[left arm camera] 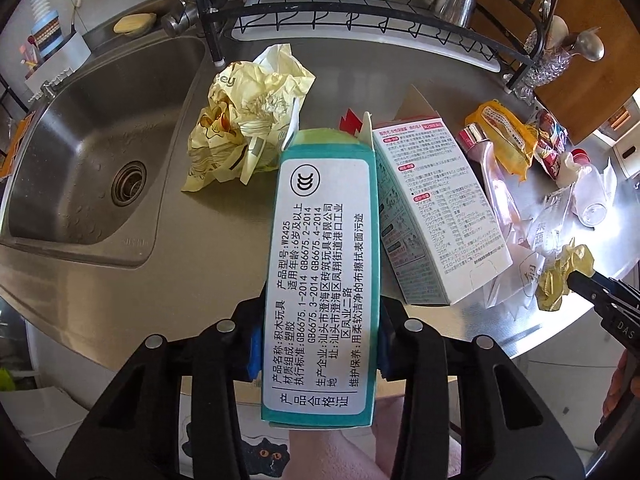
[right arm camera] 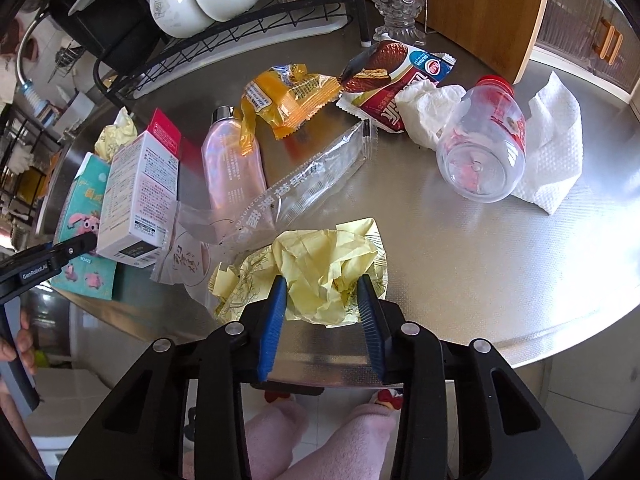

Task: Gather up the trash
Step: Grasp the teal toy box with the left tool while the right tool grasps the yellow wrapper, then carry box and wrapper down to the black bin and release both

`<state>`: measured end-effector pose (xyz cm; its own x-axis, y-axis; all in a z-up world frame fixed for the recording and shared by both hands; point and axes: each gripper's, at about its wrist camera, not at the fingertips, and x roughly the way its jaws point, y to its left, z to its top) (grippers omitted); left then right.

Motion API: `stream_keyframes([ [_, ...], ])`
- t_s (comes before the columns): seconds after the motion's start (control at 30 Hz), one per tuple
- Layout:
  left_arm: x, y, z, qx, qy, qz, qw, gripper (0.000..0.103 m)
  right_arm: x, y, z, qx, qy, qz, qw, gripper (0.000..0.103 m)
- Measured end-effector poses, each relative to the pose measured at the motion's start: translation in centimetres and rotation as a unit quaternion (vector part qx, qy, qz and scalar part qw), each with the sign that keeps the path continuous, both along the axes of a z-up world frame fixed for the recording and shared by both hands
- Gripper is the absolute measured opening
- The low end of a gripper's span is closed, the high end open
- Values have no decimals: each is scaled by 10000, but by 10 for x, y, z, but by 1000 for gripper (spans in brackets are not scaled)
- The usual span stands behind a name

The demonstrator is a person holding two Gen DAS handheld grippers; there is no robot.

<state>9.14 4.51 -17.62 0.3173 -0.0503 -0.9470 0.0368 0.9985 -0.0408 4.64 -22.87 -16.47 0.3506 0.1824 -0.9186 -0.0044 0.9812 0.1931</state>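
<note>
Nearest the left gripper (left arm camera: 318, 344), a teal toy box (left arm camera: 320, 276) fills the space between the blue pads, which press its two long sides, so this claw is clenched on the box; the white label faces the camera. Just to its right, touching or nearly so, a white printed carton (left arm camera: 432, 208) lies on the steel counter (left arm camera: 208, 264), and beyond the box's far end sits a large crumpled yellow paper bag (left arm camera: 248, 120). The sink (left arm camera: 88, 152) opens to the left with bare counter between it and the box; a black dish rack (left arm camera: 360, 28) with white bowls closes the back. On the other side, the right gripper (right arm camera: 322, 312) has its jaws partly spread around a crumpled yellow wrapper (right arm camera: 320, 264) at the counter's near edge, both pads touching the paper's flanks, so it grips the wad loosely. Just behind the wad lie a clear printed sleeve (right arm camera: 312, 188) and a pink bottle (right arm camera: 232, 164); farther back are an orange snack packet (right arm camera: 292, 96) and a red chocolate-pie wrapper (right arm camera: 384, 80). To the right, an empty clear bottle (right arm camera: 484, 140) with a red cap rests on its side against white paper towel (right arm camera: 556, 140). Open steel lies right of the wad, up to the counter's curved front rim.
</note>
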Motion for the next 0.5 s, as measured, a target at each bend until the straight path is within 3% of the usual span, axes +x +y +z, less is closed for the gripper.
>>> stream_keyframes([
  [0.07, -3, 0, 5, 9, -87, -6, 10000, 38, -2, 0, 2, -7, -39, 3, 10000, 22],
  [0.1, -4, -1, 8, 20, -132, -11, 9999, 38, -3, 0, 3, -5, -59, 6, 10000, 8],
  [0.5, -38, -1, 53, -29, -749, -66, 9972, 38, -26, 0, 39, -50, -587, 88, 9982, 4],
])
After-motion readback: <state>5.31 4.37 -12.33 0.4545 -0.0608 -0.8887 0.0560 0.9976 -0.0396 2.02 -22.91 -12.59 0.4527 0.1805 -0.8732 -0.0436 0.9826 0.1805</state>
